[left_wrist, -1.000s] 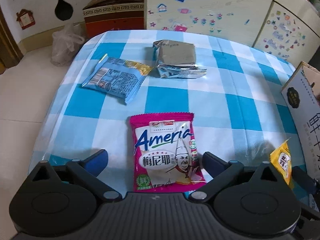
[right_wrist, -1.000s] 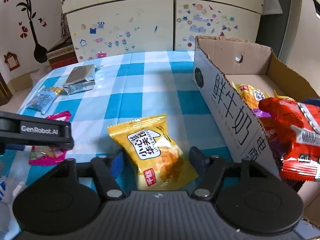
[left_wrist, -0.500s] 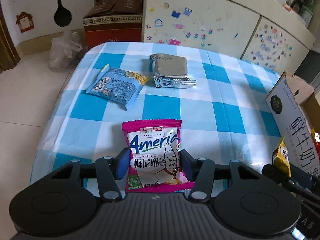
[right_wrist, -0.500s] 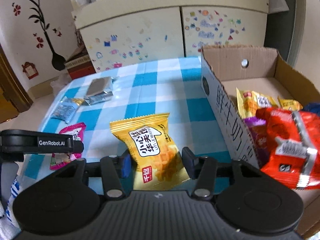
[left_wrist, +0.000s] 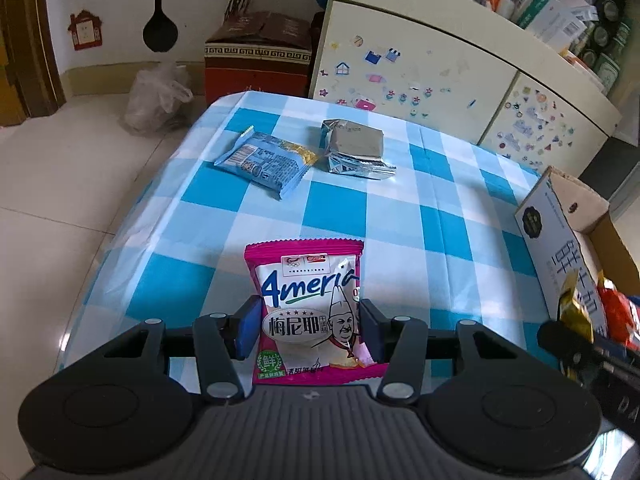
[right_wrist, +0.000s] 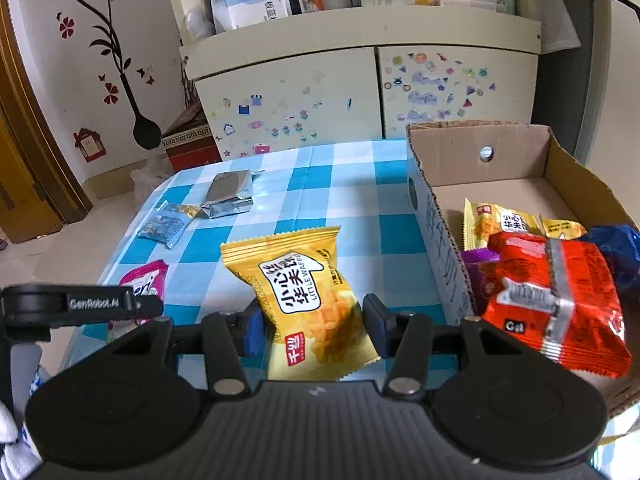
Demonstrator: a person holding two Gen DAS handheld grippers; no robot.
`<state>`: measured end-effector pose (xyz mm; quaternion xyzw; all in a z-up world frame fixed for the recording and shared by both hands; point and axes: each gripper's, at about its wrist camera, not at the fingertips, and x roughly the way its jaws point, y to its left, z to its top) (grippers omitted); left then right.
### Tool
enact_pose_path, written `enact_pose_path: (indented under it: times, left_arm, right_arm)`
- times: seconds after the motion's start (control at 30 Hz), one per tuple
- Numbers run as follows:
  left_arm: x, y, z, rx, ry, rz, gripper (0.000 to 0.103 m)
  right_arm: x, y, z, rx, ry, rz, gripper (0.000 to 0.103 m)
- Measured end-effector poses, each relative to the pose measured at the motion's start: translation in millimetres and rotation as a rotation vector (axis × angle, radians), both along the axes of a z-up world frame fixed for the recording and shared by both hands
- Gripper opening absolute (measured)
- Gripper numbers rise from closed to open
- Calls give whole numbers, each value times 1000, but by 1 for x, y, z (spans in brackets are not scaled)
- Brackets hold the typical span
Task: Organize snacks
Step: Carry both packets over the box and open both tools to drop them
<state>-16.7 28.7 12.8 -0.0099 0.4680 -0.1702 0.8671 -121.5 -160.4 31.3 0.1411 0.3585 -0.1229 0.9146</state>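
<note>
Far left on the blue-checked tabletop: a blue packet, print too small to read, just beside a silver foil packet with no legible writing. Nearer, left tool clamped on a pink packet marked "Ameria", with the characters "梅尼耶" under it and a chef's face; pads pressed against both its side edges, jaws drawn in to the packet's width, lower seam tucked back toward the tool body. Held clear of the cloth, apparently, though hard to tell for sure through the fisheye. "GenRobot.AI" readable on this tool's side in the right wrist view. Further right, right tool gripping a yellow packet labelled "小心华夫饼 LITTLE WAFFLE", with a red brand tag low on its face; packet tilted, pinched at its lower half between the fingers. Rightmost, a cardboard box with "鲜牛奶" printed on its side wall, holding a red packet, another yellow waffle packet, a purple one and a dark blue one.
</note>
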Motion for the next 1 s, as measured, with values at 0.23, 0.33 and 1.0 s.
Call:
enact_pose_path:
  times: [0.23, 0.33, 1.0]
  left_arm:
    - [-15, 1, 11, 9, -40, -16, 57]
    - [-19, 1, 19, 5, -61, -18, 57]
    - [-48, -38, 66, -40, -139, -106, 57]
  right_arm:
    - [-6, -4, 14, -6, -29, 7, 51]
    - [-8, -14, 25, 31, -52, -3, 51]
    - [-37, -88, 93, 85, -169, 1, 50]
